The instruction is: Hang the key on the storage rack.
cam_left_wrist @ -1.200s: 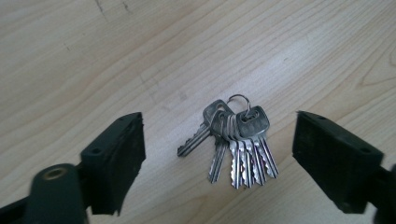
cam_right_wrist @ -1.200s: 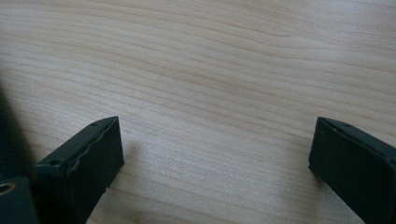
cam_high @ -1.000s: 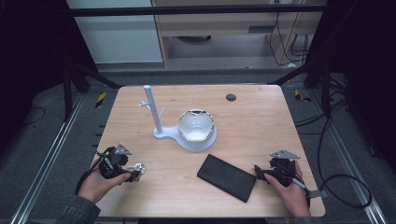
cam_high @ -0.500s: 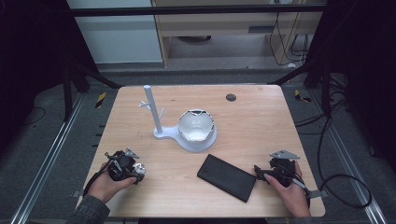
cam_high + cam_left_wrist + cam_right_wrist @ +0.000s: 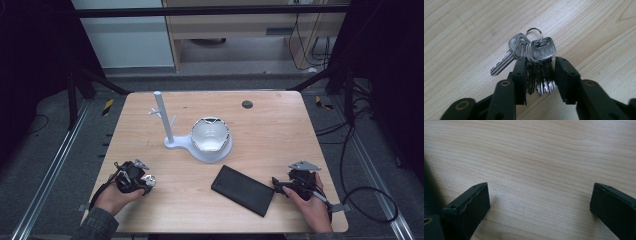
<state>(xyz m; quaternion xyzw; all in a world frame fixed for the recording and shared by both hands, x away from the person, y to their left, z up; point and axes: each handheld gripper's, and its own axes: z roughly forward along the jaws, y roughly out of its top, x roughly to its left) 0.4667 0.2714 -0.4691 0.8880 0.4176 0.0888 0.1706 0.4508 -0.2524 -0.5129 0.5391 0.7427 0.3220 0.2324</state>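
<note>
A bunch of silver keys (image 5: pixel 536 50) on a ring sits between the jaws of my left gripper (image 5: pixel 540 67), which is shut on their blades. One key fans out to the left, past the jaw. In the high view the keys (image 5: pixel 148 181) gleam at the tip of the left gripper (image 5: pixel 142 182), low over the table's front left. My right gripper (image 5: pixel 276 186) rests at the front right, jaws wide open, nothing between them. It is just right of a flat black case (image 5: pixel 243 190), whose edge (image 5: pixel 430 187) shows beside the right gripper (image 5: pixel 539 195).
A white stand with an upright pegged post (image 5: pixel 163 117) and a round white bowl (image 5: pixel 210 134) occupies the table's middle. A small dark disc (image 5: pixel 247 104) lies at the back. The wooden table (image 5: pixel 280 135) has bare room at right and left.
My left gripper with the keys has shifted slightly toward the person and to the right. The right gripper has stayed put.
</note>
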